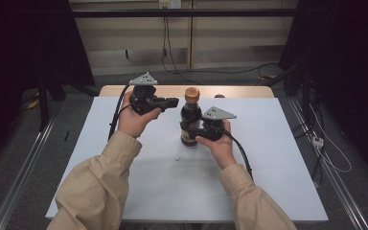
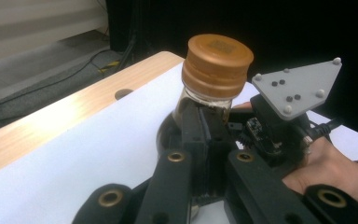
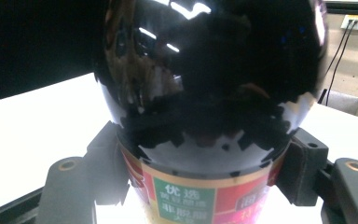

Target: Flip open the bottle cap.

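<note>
A dark glass bottle [image 1: 190, 123] with an orange screw cap [image 1: 192, 94] stands upright on the white table top [image 1: 268, 158]. My right gripper [image 1: 197, 130] is shut on its lower body from the right; in the right gripper view the black fingers [image 3: 107, 163] press both sides of the bottle [image 3: 205, 93] just above its red and green label [image 3: 191, 196]. My left gripper [image 1: 174, 101] is held level to the left of the bottle's neck, a little apart from it. In the left gripper view its jaws [image 2: 205, 121] are shut together with nothing between them, below the cap [image 2: 218, 60].
The white sheet covers a wooden table whose bare strip [image 1: 239, 91] runs along the far edge, with a small round hole [image 2: 123, 93] in it. A tiny white speck [image 1: 177, 158] lies in front of the bottle. Cables trail on the floor behind the table.
</note>
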